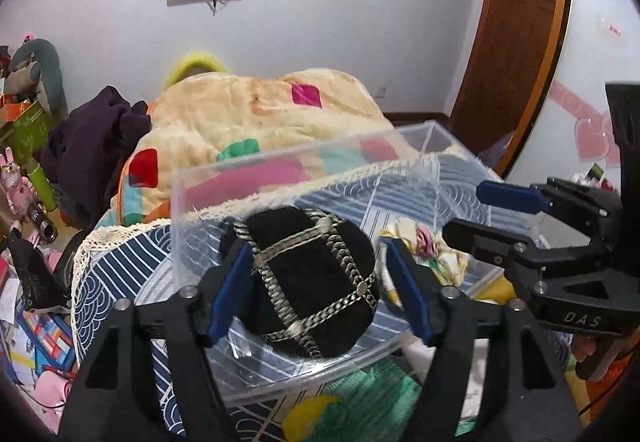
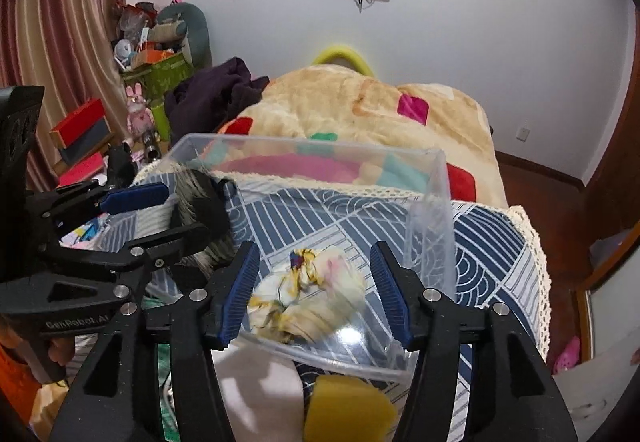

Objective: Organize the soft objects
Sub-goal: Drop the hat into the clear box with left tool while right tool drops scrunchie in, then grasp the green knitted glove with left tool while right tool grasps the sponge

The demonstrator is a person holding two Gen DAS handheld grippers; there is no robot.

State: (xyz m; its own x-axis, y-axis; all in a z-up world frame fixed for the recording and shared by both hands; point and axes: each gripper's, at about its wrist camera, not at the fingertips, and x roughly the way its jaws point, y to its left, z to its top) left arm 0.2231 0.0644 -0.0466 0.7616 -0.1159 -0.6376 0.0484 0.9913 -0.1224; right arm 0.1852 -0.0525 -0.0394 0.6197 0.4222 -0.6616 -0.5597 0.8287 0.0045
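A clear plastic box (image 1: 188, 226) stands on a blue patterned cloth (image 1: 120, 270) on the bed. Inside it lie a black cushion with grey braid (image 1: 312, 278) and a crumpled yellow floral cloth (image 1: 424, 246). My left gripper (image 1: 316, 282) is open with its blue fingers (image 1: 230, 290) on either side of the black cushion, a gap showing on the right side. My right gripper (image 2: 316, 290) is open above the floral cloth (image 2: 312, 290) in the box (image 2: 432, 210). The black cushion (image 2: 204, 210) shows beside the left gripper (image 2: 160, 214). A yellow sponge (image 2: 348, 406) lies below the box.
A beige blanket with coloured squares (image 1: 248, 122) covers the bed behind the box. A dark purple garment (image 1: 92, 146) lies at its left. Toys and boxes (image 2: 152, 54) crowd the left side. A wooden door (image 1: 516, 34) stands at the right. A white soft item (image 2: 256, 394) lies under the right gripper.
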